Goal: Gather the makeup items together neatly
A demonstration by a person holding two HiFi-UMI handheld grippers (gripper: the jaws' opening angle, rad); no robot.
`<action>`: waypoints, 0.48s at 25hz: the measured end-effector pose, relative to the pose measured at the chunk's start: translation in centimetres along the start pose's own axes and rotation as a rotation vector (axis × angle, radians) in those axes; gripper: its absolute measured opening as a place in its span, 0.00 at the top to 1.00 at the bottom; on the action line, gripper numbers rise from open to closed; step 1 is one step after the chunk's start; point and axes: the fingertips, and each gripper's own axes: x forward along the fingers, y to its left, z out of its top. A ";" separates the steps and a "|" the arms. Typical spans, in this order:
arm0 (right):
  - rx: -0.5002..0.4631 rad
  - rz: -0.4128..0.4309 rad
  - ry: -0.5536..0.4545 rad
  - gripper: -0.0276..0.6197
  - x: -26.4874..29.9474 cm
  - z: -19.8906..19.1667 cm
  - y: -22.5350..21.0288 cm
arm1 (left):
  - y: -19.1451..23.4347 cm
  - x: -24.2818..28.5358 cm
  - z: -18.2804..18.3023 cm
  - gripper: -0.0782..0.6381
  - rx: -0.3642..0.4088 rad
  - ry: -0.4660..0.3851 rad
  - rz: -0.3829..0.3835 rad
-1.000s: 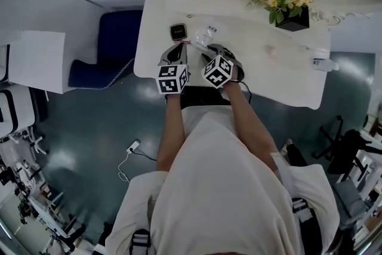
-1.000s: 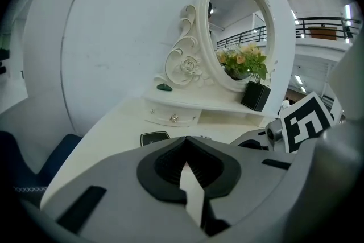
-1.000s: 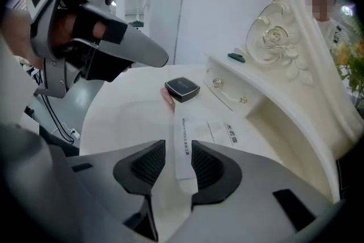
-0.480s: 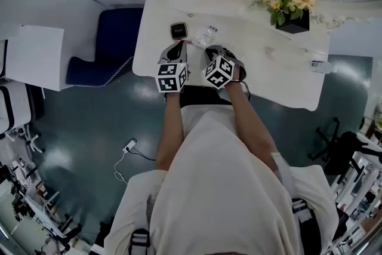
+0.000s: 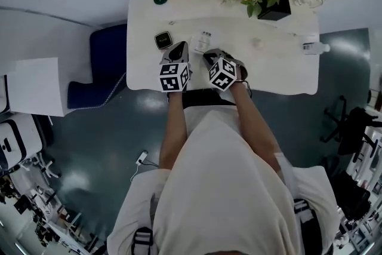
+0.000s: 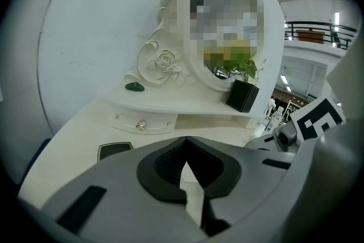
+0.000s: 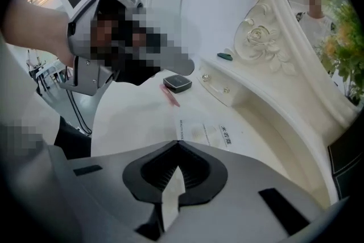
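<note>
Makeup items? Found them spread out on the left half of the white table (image 5: 280, 68), well short of a tidy group. Spotted a black square compact (image 5: 163, 40), a thin pink stick (image 7: 170, 95) just beside it, and a flat clear packet (image 5: 203, 40) with printed text a bit further right. Saw left gripper (image 6: 185, 138) shut on nothing, near the compact. Saw right gripper (image 7: 177, 143) clamped shut too, tips at the packet's near edge; couldn't tell if pinching it.
</note>
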 end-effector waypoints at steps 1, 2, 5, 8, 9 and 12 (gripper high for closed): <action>0.001 0.010 -0.005 0.90 -0.3 -0.5 0.0 | -0.6 0.5 0.1 0.87 0.003 0.003 -0.012; 0.003 0.018 -0.008 0.90 -0.6 -1.0 -0.1 | -1.3 1.0 0.1 0.87 0.007 0.007 -0.025; 0.018 0.022 -0.016 0.90 -1.7 -2.6 -0.7 | -3.5 2.6 0.0 0.87 0.027 0.023 -0.068; 0.017 0.032 -0.031 0.90 -2.9 -3.7 -1.3 | -5.6 4.0 -0.5 0.87 0.055 0.053 -0.109; 0.016 0.034 -0.031 0.90 -3.2 -4.1 -1.4 | -6.3 4.4 -1.0 0.87 0.064 0.071 -0.123; 0.029 0.039 -0.026 0.90 -3.9 -5.5 -1.7 | -8.2 5.9 -3.0 0.87 0.082 0.145 -0.159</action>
